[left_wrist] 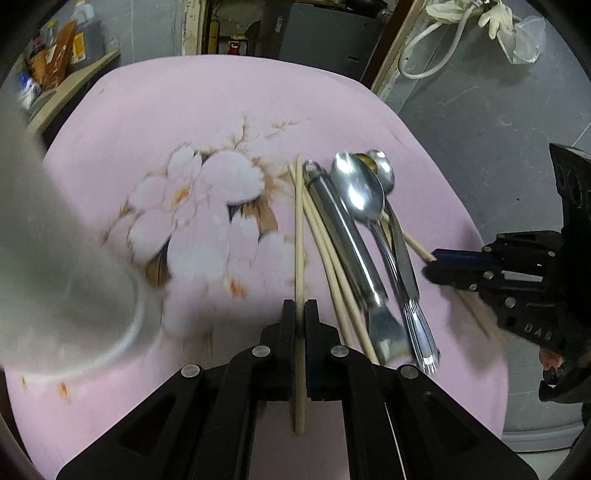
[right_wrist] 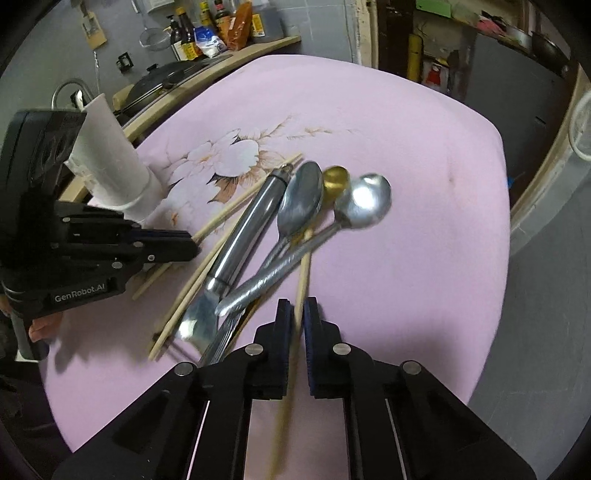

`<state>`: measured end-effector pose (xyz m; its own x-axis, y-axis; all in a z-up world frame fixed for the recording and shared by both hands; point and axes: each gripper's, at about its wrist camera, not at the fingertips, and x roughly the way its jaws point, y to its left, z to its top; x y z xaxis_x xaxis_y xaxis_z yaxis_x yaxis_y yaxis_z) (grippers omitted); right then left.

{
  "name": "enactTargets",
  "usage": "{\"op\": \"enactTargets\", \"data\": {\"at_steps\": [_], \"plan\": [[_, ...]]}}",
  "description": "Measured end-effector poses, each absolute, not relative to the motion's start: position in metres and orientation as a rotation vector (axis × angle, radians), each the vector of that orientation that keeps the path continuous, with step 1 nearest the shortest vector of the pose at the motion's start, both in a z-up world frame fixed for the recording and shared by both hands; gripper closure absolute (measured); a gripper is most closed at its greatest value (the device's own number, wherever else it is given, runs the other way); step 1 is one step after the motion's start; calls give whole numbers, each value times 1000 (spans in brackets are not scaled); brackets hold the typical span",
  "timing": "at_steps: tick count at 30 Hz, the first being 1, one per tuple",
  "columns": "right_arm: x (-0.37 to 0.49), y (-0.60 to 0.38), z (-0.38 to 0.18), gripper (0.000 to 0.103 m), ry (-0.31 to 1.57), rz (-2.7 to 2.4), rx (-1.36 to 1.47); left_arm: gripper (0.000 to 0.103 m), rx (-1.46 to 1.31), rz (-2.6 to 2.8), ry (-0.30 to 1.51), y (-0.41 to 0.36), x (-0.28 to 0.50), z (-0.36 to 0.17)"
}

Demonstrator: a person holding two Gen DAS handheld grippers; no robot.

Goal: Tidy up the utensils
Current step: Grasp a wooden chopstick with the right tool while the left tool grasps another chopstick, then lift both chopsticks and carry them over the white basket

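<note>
Two chopsticks held: I have one in each gripper, both lifted out of the pile.
Left chopstick point(left_wrist: 299, 236): clamped between the closed jaws of my left gripper point(left_wrist: 300, 321), running toward 12 o'clock in the left wrist view, its tip beside the pile.
Right chopstick point(right_wrist: 303, 280): pinched in my right gripper point(right_wrist: 295, 325), jaws closed on it, its far end under the spoons at 12 o'clock in the right wrist view.
Utensil pile point(right_wrist: 258, 236): middle of the worktop; in the right wrist view it fans from 9 to 12 o'clock of my right gripper.
Pile contents: loose chopsticks point(left_wrist: 332, 266), a steel-handled tool point(right_wrist: 247, 229), a large spoon point(right_wrist: 301, 197), a gold spoon point(right_wrist: 335, 178), a round ladle-like spoon point(right_wrist: 365, 199).
White holder point(right_wrist: 110, 162): at 10 o'clock in the right wrist view, standing near the pile.
Worktop point(right_wrist: 424, 240): covered by a pink cloth with a flower print point(left_wrist: 207, 199).
Shelf point(right_wrist: 207, 33): bottles and packets at 11 o'clock, beyond the worktop.
</note>
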<state>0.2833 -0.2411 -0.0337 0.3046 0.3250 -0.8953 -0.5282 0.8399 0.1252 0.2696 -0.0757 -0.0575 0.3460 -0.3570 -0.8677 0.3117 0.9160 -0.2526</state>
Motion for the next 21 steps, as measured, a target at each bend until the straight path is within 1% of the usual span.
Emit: {"op": "enactTargets", "data": {"at_steps": [11,17,21], "plan": [[214,-255,-38,100,1140,576,-91,101,-133,-437,1097,-46,210,-45],[195,-255,-38,100,1112,611,6,101,-169,-438,986,-32,180,-32],[177,-261,-31,100,1004,621,88,101,-192,-442,878,-28,166,-27]]}}
